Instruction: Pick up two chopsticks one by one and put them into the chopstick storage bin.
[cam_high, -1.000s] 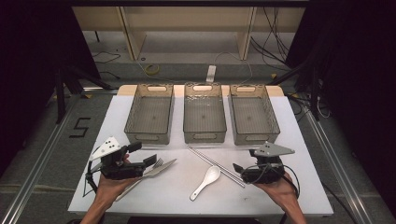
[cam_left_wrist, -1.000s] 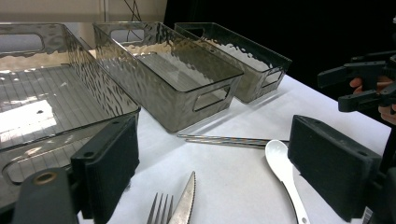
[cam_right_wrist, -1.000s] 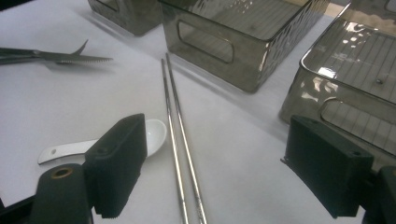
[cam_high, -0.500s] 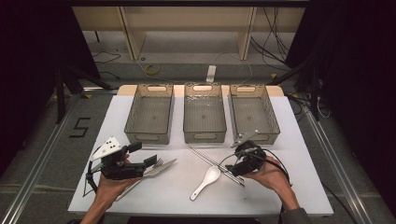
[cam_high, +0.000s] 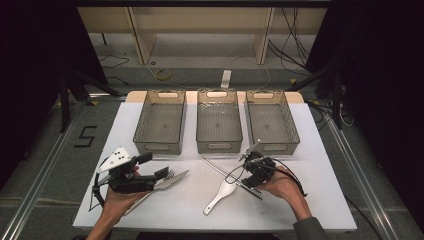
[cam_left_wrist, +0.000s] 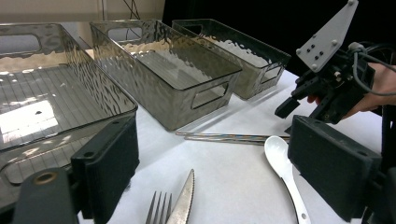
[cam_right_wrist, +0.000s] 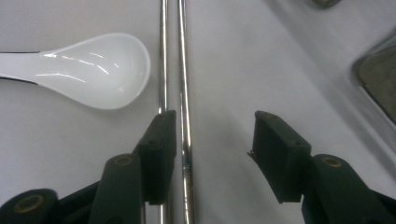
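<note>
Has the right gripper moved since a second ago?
Yes. The right gripper moved left, from beside the chopsticks to over them, jaws closing.

Polished metal chopsticks (cam_right_wrist: 184, 93) beside a glossy white ceramic-looking spoon (cam_right_wrist: 100, 70) on matt white tabletop (cam_right_wrist: 261, 56).

Chopsticks (cam_high: 231, 173) lie between spoon (cam_high: 220, 196) and bins (cam_high: 218, 122).

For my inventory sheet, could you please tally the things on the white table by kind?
Clear ribbed plastic bins: 3
Thin metal chopsticks: 2
White ceramic soup spoon: 1
Steel fork: 1
Serrated steel knife: 1
Total: 8
</note>
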